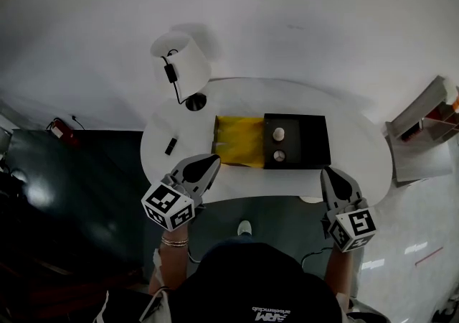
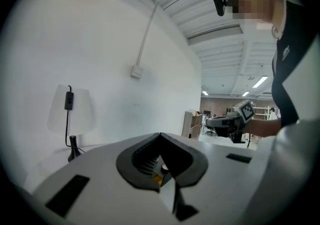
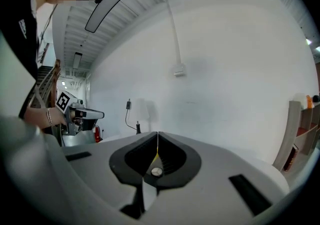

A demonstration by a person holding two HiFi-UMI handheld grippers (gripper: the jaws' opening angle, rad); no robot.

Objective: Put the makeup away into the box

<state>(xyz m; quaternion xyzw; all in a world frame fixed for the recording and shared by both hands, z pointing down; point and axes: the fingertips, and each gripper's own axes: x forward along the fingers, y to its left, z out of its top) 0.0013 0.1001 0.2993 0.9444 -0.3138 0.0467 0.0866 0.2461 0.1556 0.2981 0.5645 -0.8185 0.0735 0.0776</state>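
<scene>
A white-shaded lamp (image 1: 183, 63) is standing on the white kidney-shaped table (image 1: 358, 149) ahead of the jaws, against a white wall (image 1: 301, 27).

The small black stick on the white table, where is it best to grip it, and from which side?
Probably at its middle, across the narrow width, coming from above: the black stick lies flat on the table, slim and long. The left hand-held gripper is nearer.

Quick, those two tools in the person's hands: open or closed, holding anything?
Left tool: closed, holding nothing.
Right tool: closed, holding nothing.
</scene>
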